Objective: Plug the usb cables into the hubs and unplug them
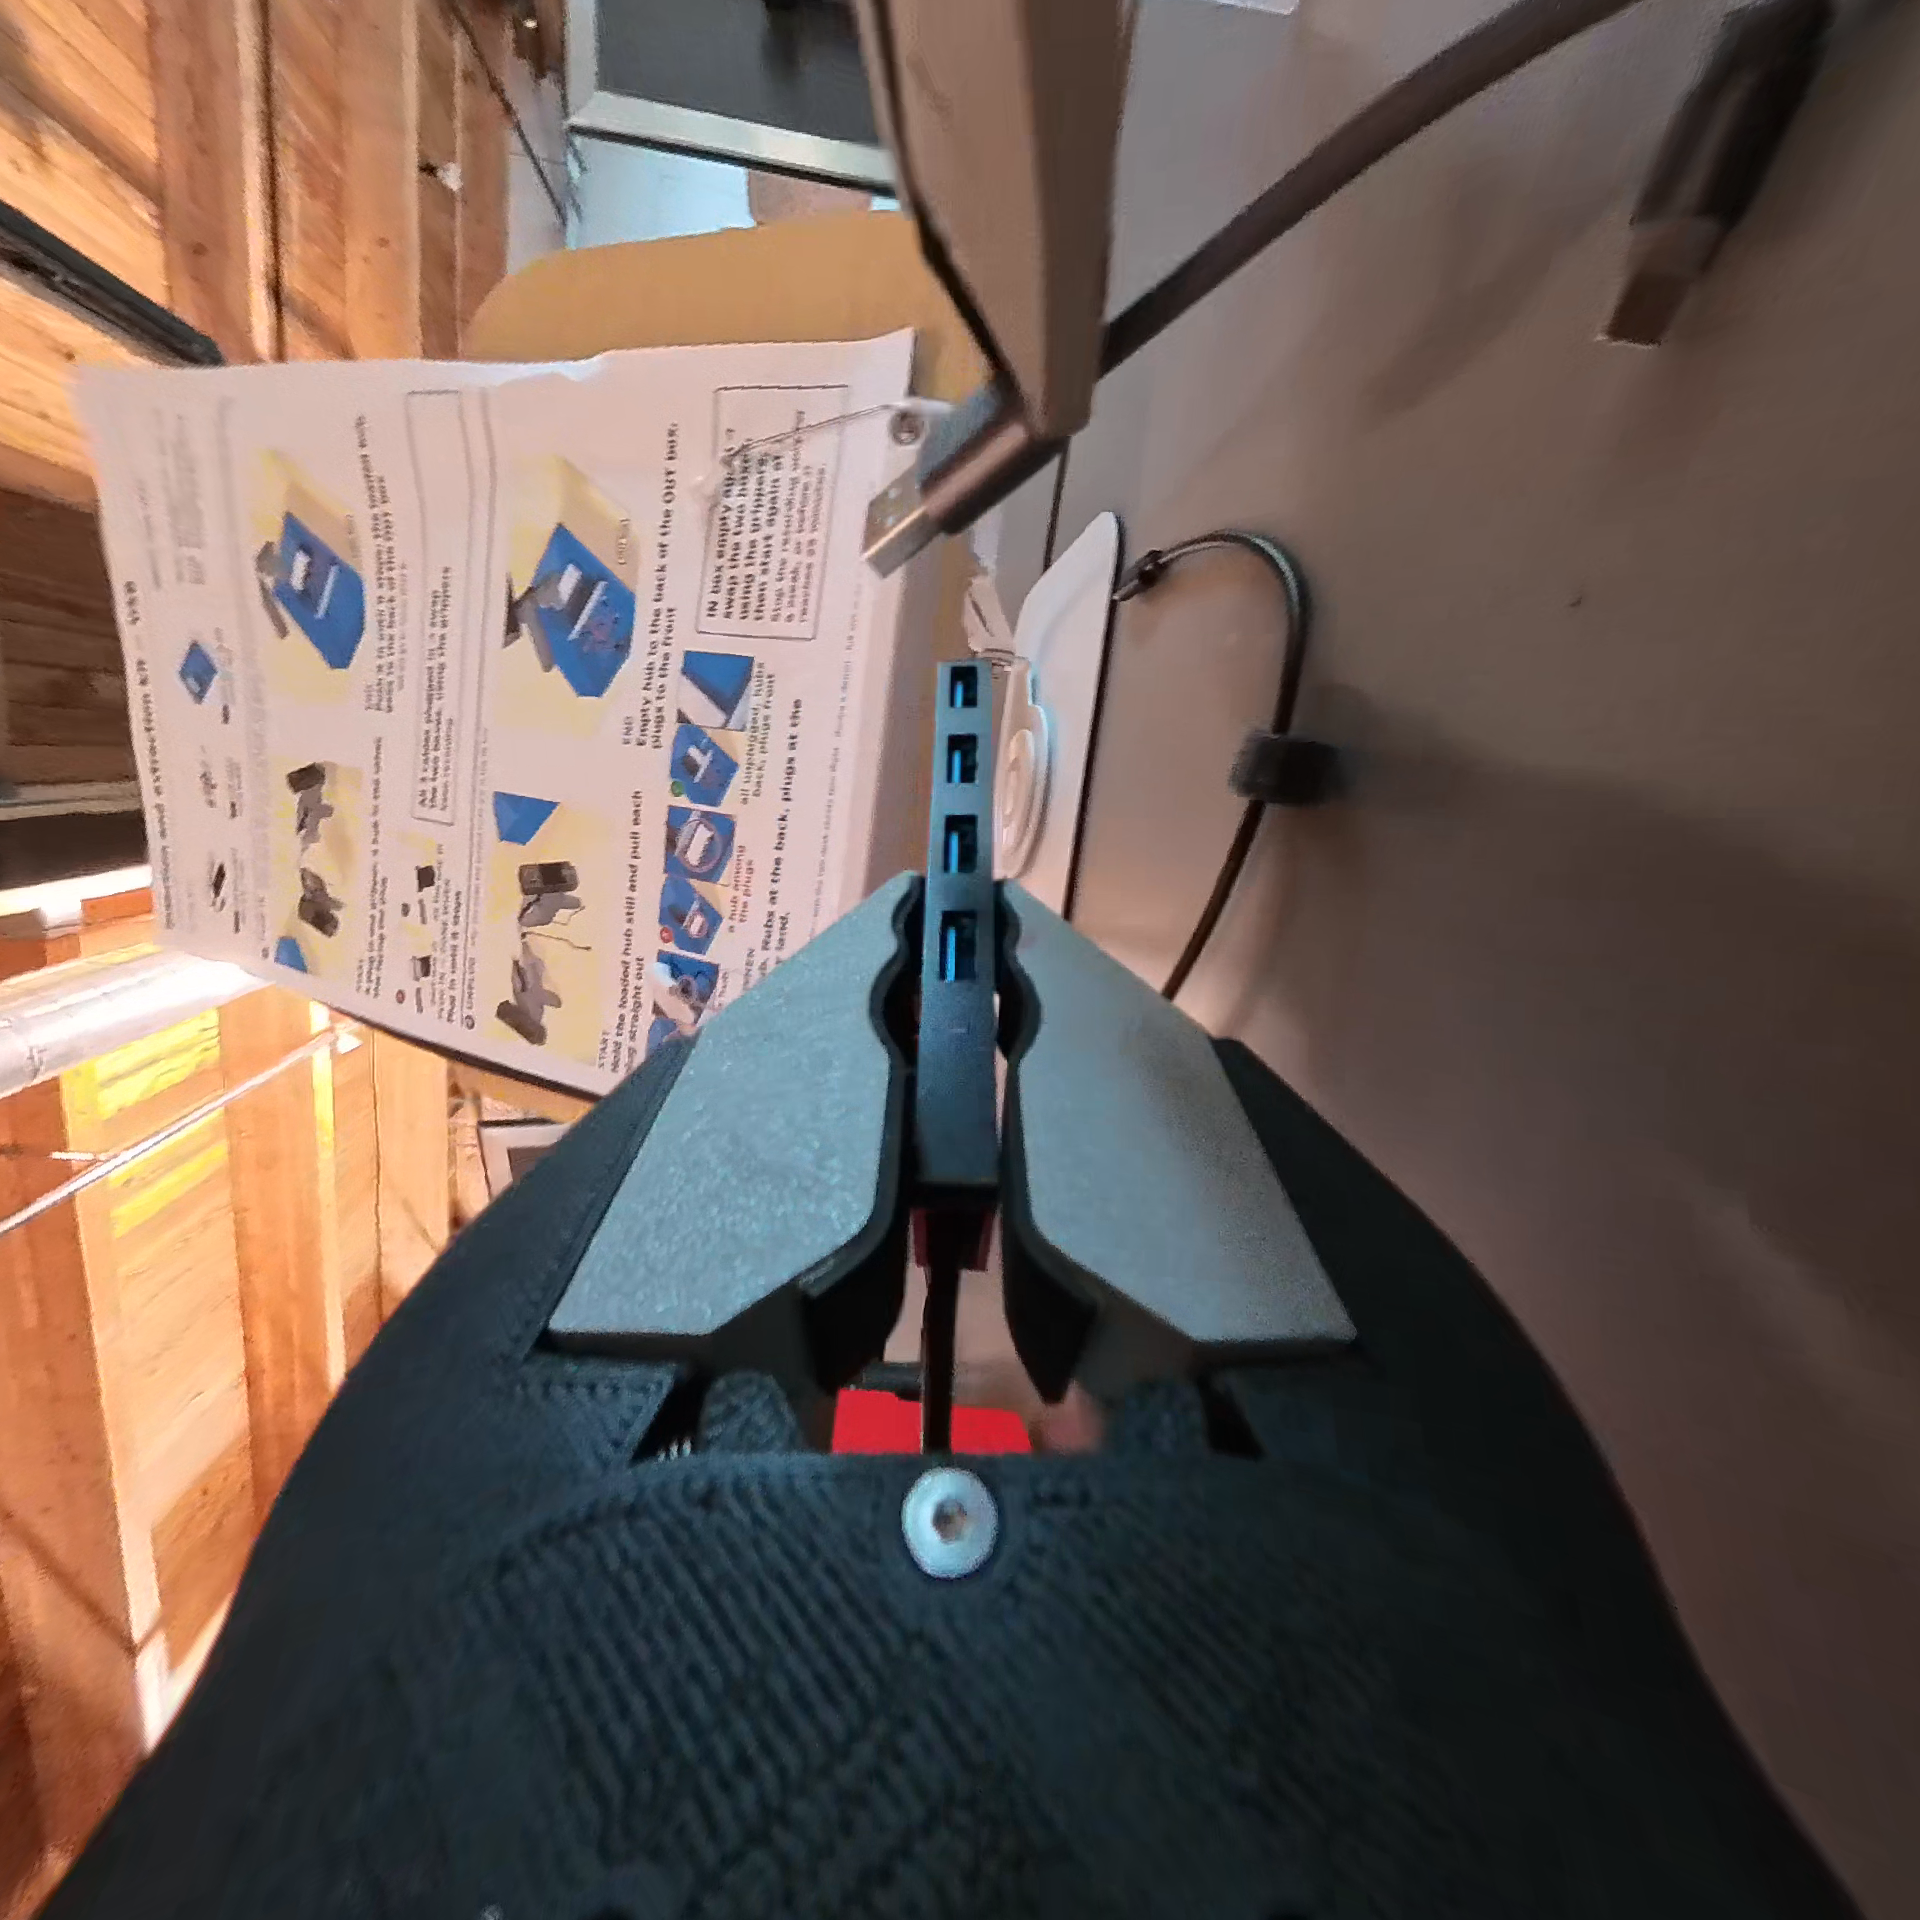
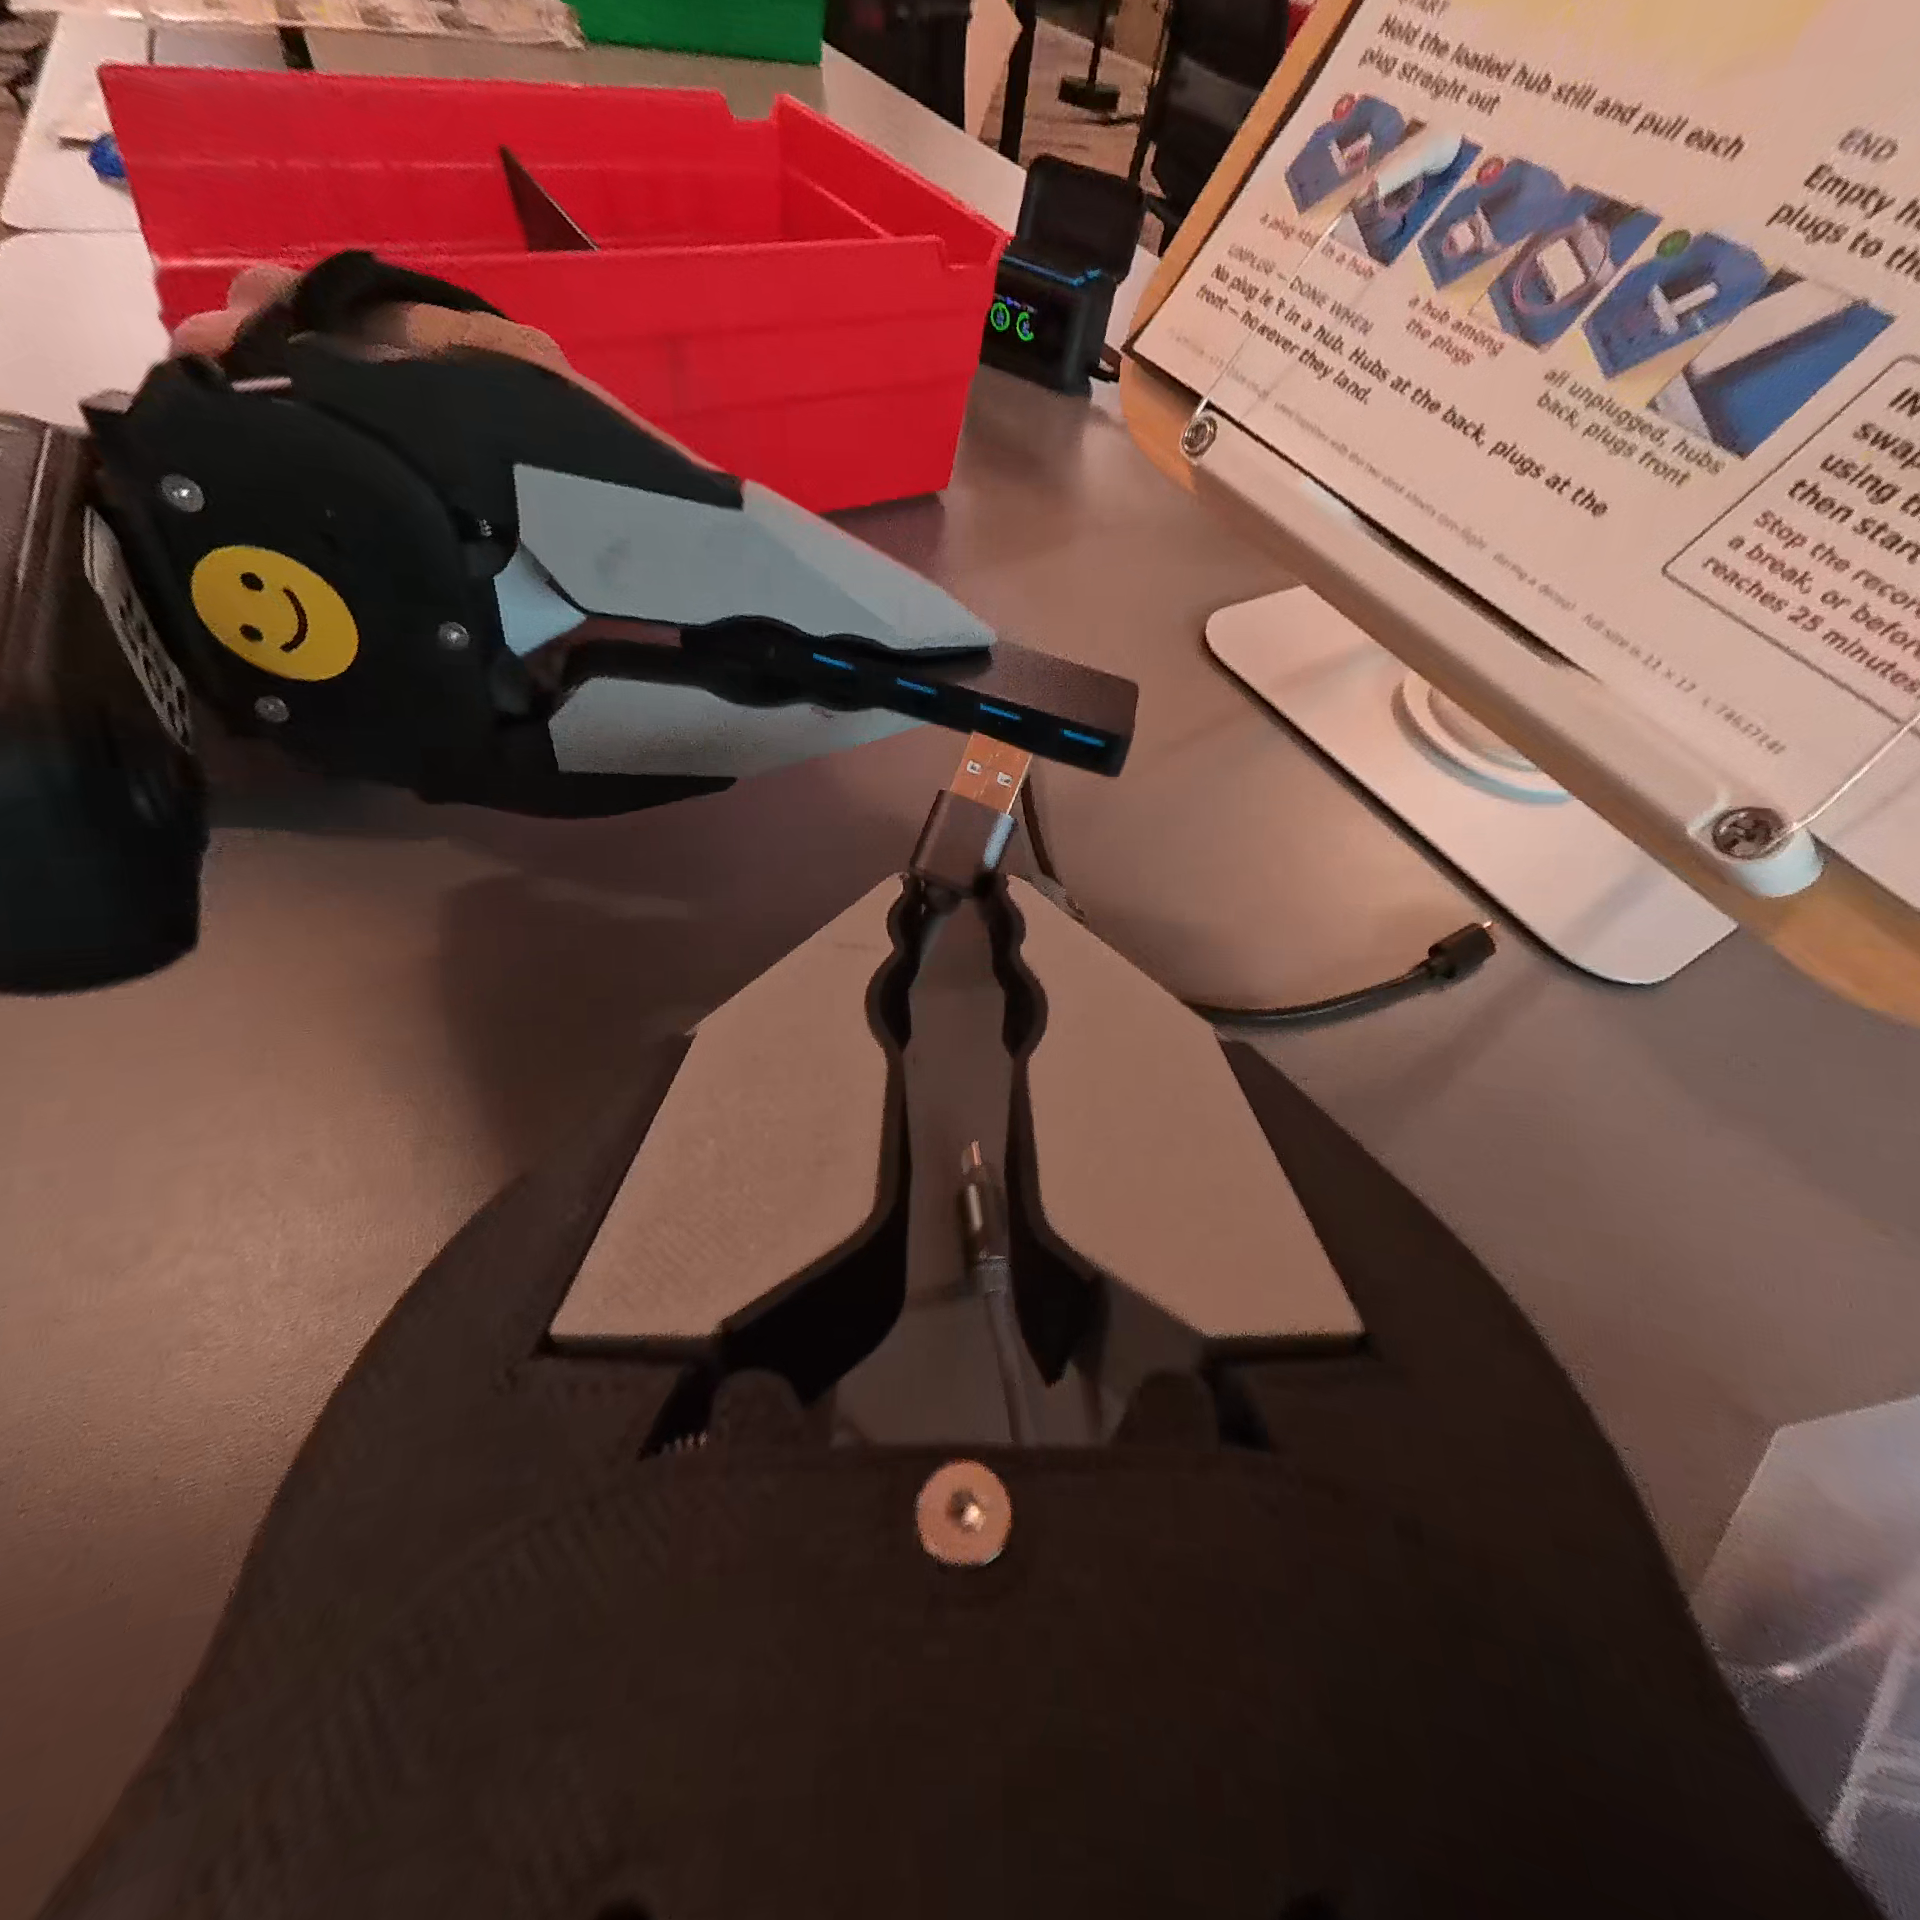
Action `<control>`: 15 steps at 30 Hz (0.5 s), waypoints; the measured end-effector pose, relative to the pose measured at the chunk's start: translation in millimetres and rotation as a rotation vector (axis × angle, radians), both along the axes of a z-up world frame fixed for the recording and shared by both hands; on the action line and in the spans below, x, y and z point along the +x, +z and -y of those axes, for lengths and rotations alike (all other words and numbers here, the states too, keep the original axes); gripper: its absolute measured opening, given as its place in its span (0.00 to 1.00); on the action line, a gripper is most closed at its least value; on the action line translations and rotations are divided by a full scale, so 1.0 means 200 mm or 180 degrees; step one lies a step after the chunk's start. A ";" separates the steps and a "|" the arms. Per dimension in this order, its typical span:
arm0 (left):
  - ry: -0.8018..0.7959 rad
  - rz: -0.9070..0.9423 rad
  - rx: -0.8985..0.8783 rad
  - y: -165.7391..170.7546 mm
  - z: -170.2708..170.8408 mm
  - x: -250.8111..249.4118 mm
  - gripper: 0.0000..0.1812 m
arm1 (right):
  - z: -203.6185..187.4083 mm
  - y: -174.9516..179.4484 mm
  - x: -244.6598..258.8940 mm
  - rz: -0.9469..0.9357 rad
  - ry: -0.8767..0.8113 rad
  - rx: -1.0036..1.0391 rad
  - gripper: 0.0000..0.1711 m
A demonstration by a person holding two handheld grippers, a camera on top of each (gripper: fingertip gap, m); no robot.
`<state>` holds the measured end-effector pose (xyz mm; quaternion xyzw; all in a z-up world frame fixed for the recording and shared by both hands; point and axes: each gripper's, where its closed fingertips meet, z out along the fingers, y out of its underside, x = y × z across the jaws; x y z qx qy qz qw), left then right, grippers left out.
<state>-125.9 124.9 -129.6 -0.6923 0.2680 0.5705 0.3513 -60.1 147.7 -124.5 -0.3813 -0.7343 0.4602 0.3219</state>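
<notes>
Left gripper: we see the black hand-held gripper with grey finger plates [image 1: 951, 904] clamped on a slim black four-port USB hub [image 1: 964, 831]; the hub's far end sticks out past the tips.
Left wrist view only: all four blue ports face the camera in a row, and a dark cord runs back between the fingers.
Right gripper: our second black hand-held gripper [image 2: 948, 883] pinches the dark sleeve of a USB-A plug with a bare metal shell [image 2: 982, 805].
Plug versus hub: in the right wrist view the metal tip sits just under the hub's port edge [image 2: 1049, 712], near the third port from the left gripper [image 2: 956, 644]; whether it touches or has entered we cannot tell.
Left wrist view: the plug [image 1: 914, 509] appears apart from the hub, off its far end.
Right wrist view only: grey braided cable end [image 2: 982, 1210] lying between the fingers; red plastic divided bin [image 2: 582, 281] behind, on the grey table [image 2: 312, 1039].
Both views: printed instruction sheet on a stand [image 2: 1558, 343].
</notes>
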 end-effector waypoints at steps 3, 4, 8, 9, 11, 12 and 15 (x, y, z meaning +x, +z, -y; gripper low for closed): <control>-0.0016 -0.0112 -0.0199 -0.06 -0.03 0.02 0.04 | 0.04 -0.05 0.01 0.0254 0.0023 -0.0065 0.05; -0.0013 -0.0184 -0.0244 -0.07 -0.04 0.03 0.05 | 0.05 -0.07 0.01 0.0365 0.0032 -0.0104 0.05; 0.0018 -0.0372 -0.0378 -0.09 -0.06 0.04 0.04 | 0.08 -0.14 0.01 0.0711 0.0016 -0.0233 0.05; 0.0027 -0.0456 -0.0396 -0.09 -0.06 0.04 0.05 | 0.07 -0.14 0.01 0.0746 -0.0030 -0.0228 0.05; 0.0052 -0.0575 -0.0433 -0.09 -0.06 0.04 0.04 | 0.06 -0.15 0.00 0.0763 -0.0112 -0.0248 0.05; 0.0047 -0.0586 -0.0451 -0.10 -0.06 0.04 0.05 | 0.06 -0.15 0.00 0.0767 -0.0136 -0.0263 0.05; 0.0015 -0.0525 -0.0459 -0.11 -0.07 0.06 0.04 | 0.06 -0.16 -0.01 0.0784 -0.0172 -0.0232 0.05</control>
